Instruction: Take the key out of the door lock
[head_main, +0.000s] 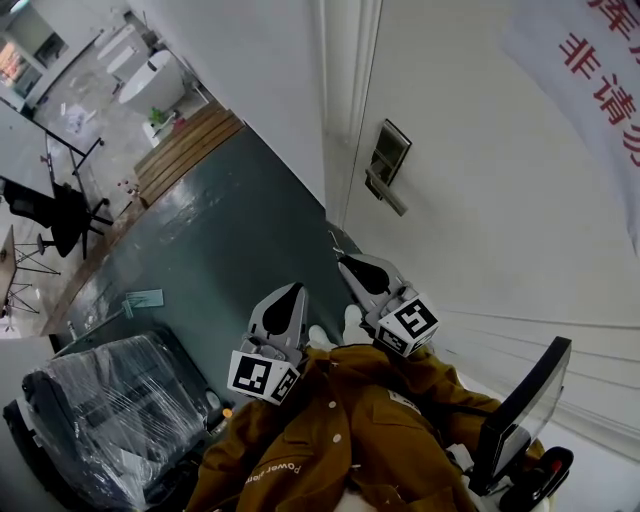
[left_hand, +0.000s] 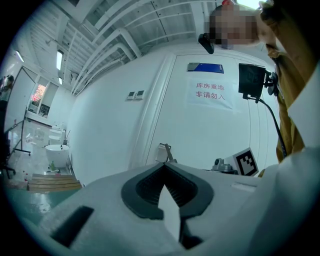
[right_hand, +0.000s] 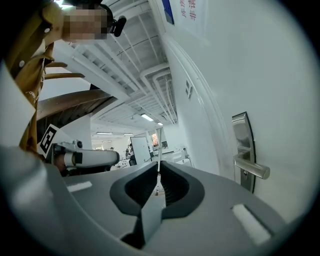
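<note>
The door lock (head_main: 388, 165) is a silver plate with a lever handle on the white door (head_main: 480, 200). My right gripper (head_main: 345, 262) hangs below and left of it, well apart from the door. It is shut on the key (right_hand: 158, 145), a thin silver blade that stands up from the closed tips (right_hand: 159, 164). In the right gripper view the lock plate (right_hand: 242, 145) and handle (right_hand: 251, 169) lie off to the right. My left gripper (head_main: 296, 288) hovers beside the right one, shut with nothing between its pads (left_hand: 164, 162). It points toward the lock (left_hand: 162, 152).
A sign with red characters (head_main: 600, 60) hangs on the door. The floor (head_main: 230, 230) is dark green, with a wooden step (head_main: 185, 150) and a white tub (head_main: 150, 80) farther back. A plastic-wrapped chair (head_main: 110, 420) stands at lower left, a black stand (head_main: 520, 420) at lower right.
</note>
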